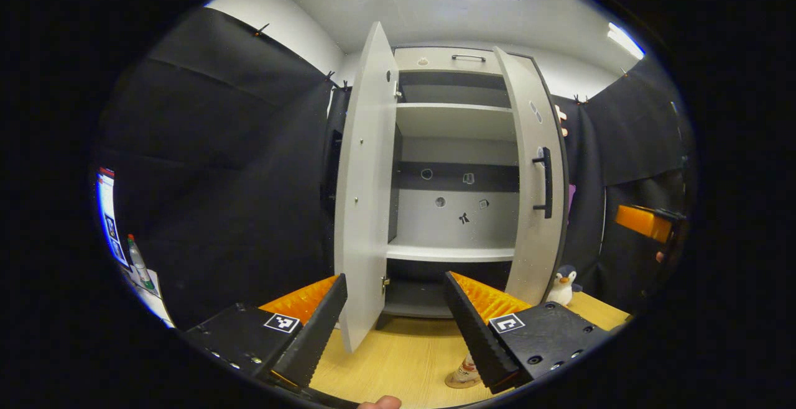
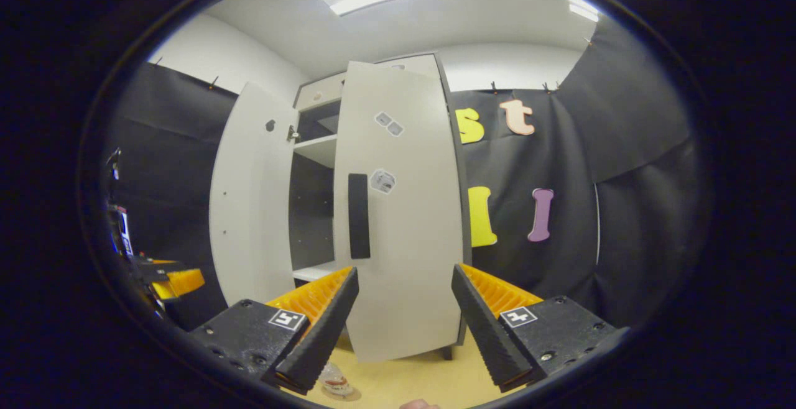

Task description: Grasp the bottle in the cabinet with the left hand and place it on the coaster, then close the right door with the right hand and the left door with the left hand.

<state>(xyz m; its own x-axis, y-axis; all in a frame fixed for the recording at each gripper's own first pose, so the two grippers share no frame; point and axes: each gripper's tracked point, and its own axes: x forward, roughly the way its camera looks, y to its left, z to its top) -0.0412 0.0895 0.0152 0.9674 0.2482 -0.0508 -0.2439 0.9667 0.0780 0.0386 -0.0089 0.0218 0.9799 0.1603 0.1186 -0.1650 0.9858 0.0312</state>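
The bottle (image 1: 464,373), seemingly upright, is largely hidden behind the left gripper (image 1: 395,328). Both doors are open. The jaws of both grippers are held apart, empty.

Bottle (image 1: 463,372) — mostly hidden behind left gripper (image 1: 398,328); coaster beneath indistinct. Cabinet's lowest shelf (image 1: 416,306) — partly occluded by jaws.

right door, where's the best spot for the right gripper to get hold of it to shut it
Judging by its pose, the right door is half open with its outer face toward the open right gripper. The upright bar handle near its free edge seems best, approached from the front.
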